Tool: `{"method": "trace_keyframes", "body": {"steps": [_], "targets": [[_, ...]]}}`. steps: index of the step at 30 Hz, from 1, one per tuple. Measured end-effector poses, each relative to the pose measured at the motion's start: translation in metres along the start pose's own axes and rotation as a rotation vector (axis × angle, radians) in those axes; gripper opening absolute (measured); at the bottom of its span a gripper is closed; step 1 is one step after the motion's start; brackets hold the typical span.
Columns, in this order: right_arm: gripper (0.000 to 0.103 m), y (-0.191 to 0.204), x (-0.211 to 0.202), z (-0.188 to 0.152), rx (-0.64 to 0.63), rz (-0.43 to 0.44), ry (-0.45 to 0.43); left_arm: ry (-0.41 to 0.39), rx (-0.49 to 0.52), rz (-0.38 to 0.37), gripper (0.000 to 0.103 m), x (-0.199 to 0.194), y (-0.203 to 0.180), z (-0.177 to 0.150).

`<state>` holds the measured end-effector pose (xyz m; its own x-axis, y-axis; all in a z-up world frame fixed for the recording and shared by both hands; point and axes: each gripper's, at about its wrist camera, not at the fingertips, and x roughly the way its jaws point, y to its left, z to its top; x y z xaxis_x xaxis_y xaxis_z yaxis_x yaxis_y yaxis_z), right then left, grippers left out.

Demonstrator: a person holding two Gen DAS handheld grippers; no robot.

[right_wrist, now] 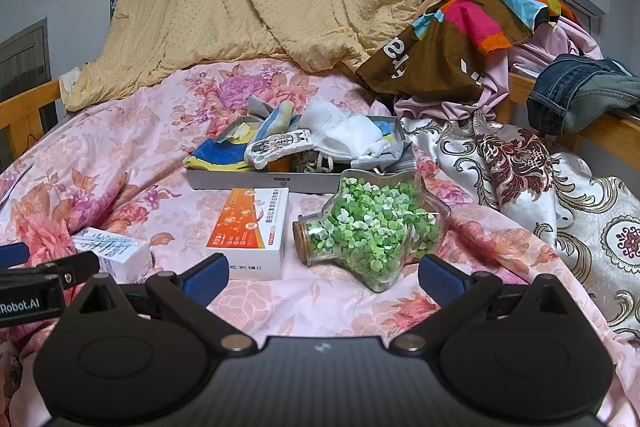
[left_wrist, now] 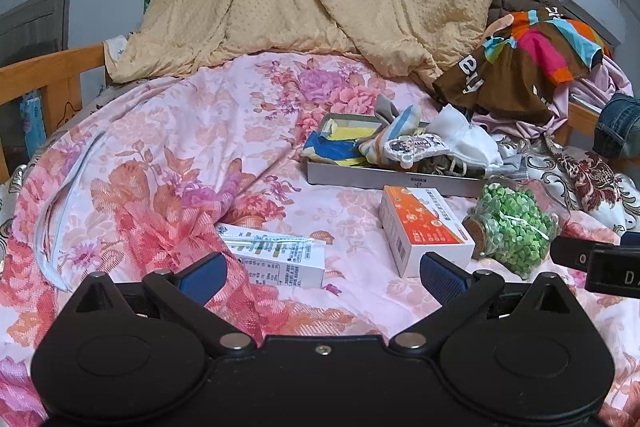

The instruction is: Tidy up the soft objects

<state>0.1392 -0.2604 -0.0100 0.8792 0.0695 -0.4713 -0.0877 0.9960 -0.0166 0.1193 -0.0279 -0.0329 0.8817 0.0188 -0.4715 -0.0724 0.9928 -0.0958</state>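
Ahead of me a shallow grey tray [right_wrist: 256,183] lies flat on the floral bedspread, heaped with soft things. A blue-and-yellow cloth [right_wrist: 218,153] droops over its left rim. Next to that lie a pale striped sock [right_wrist: 276,119] and a small printed plush piece [right_wrist: 276,145]. A crumpled white cloth [right_wrist: 348,135] fills the right part, spilling over the rim.

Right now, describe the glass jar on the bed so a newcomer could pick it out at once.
Start at the shallow grey tray of soft items in the middle of the floral bedspread. Just in front of its right end, beside the orange-and-white box, lies the glass jar on its side. It alone is clear, star-shaped, cork-stoppered and packed with small green pieces.
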Motion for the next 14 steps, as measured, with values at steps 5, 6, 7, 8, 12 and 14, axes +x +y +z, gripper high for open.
{"method": "trace_keyframes", "body": {"steps": [5, 6, 7, 8, 12, 14], "targets": [[0.103, 0.0010, -0.0001, -0.0003, -0.001, 0.000, 0.000, 0.007, -0.005, -0.004, 0.102, 0.0010, 0.0012, -0.0014], [0.103, 0.0009, -0.0002, -0.0004, -0.001, 0.000, 0.001, 0.006, -0.002, -0.002, 0.102, 0.0011, 0.0006, -0.0017], [0.103, 0.0013, -0.0001, -0.0002, -0.001, -0.001, 0.000, 0.006, 0.003, -0.001, 0.102, 0.0014, 0.0005, -0.0016], [0.103, 0.0013, -0.0002, -0.0003, -0.001, -0.001, 0.001, 0.006, 0.006, 0.001, 0.102, 0.0018, 0.0004, -0.0017], [0.103, 0.0018, -0.0002, -0.0001, -0.001, -0.001, 0.001, 0.006, 0.013, -0.002, 0.102, 0.0025, 0.0006, -0.0024], [0.103, 0.0035, 0.0007, -0.0017, -0.003, 0.000, 0.005, 0.008, 0.010, -0.008, 0.102, 0.0027, 0.0007, -0.0031]]}}
